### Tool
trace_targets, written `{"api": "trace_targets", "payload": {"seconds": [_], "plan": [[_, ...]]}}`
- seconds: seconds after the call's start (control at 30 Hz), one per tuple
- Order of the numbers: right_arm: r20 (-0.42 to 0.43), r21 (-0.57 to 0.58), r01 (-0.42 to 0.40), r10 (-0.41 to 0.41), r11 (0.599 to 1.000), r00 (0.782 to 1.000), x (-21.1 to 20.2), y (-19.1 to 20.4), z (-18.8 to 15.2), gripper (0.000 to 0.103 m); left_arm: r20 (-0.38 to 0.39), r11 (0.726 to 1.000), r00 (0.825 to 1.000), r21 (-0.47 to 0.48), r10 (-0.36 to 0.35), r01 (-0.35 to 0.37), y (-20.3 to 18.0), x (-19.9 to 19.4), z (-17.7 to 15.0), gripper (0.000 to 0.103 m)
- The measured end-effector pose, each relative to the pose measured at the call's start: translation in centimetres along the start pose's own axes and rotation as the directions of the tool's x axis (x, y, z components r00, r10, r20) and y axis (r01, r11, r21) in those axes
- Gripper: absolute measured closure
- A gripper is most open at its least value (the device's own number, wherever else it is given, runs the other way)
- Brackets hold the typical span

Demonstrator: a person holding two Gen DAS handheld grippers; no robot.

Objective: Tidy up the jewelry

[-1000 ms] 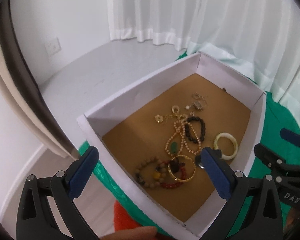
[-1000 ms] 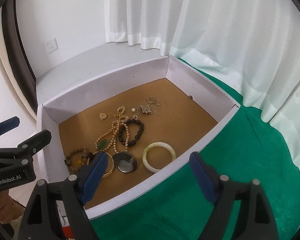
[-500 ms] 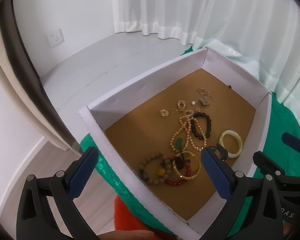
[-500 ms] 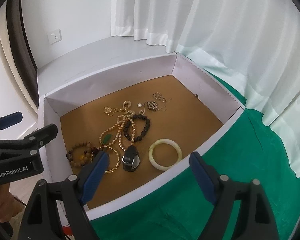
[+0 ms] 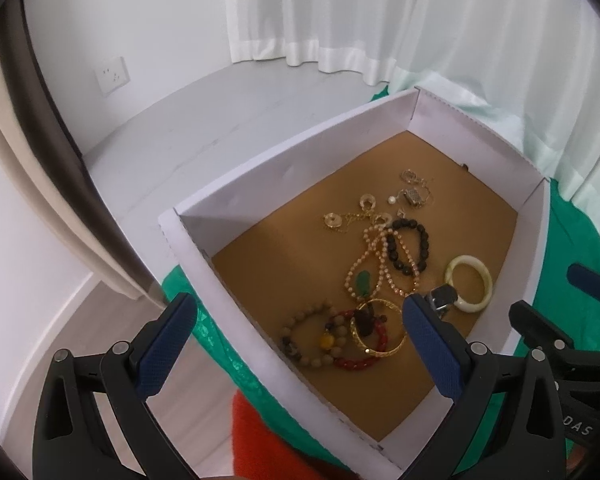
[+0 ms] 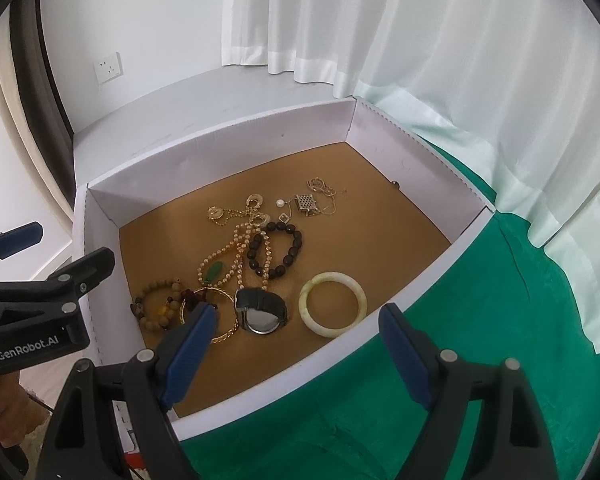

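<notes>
A white cardboard box [image 6: 416,280] [image 5: 204,248] with a brown floor holds mixed jewelry. A pale jade bangle [image 6: 333,304] [image 5: 470,283] lies at its near right. A black watch [image 6: 260,310], a gold bangle [image 6: 224,330] [image 5: 378,332], a dark bead bracelet [image 6: 275,250], a pearl necklace with a green pendant [image 6: 220,264] and wooden bead bracelets [image 6: 156,304] lie beside it. Small gold pieces [image 6: 312,202] lie farther back. My left gripper [image 5: 300,348] is open above the box's left corner. My right gripper [image 6: 296,352] is open above the box's front wall. Both are empty.
The box sits on a green cloth [image 6: 480,340] over the table. White curtains [image 6: 420,40] hang behind and to the right. A grey floor [image 5: 180,128] and a wall socket [image 6: 108,67] lie beyond. Something red-orange [image 5: 268,444] shows below the left gripper.
Both grippers have drawn back and up a little from the box, so it sits lower and farther in both views. The jewelry has not moved.
</notes>
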State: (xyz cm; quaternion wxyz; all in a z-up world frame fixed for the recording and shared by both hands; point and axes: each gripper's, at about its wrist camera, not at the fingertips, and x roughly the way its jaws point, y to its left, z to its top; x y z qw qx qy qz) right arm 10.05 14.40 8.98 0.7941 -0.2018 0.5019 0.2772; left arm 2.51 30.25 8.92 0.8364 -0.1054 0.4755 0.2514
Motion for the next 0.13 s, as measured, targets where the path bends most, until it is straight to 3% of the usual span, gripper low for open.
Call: {"api": "trace_targets", "payload": {"seconds": [0.13], "plan": [[-0.004, 0.001, -0.005, 0.005, 1.0, 1.0, 0.14, -0.11, -0.03, 0.018, 0.01, 1.0, 1.0, -0.006, -0.003, 0.003, -0.04, -0.01, -0.09, 0.001]]}}
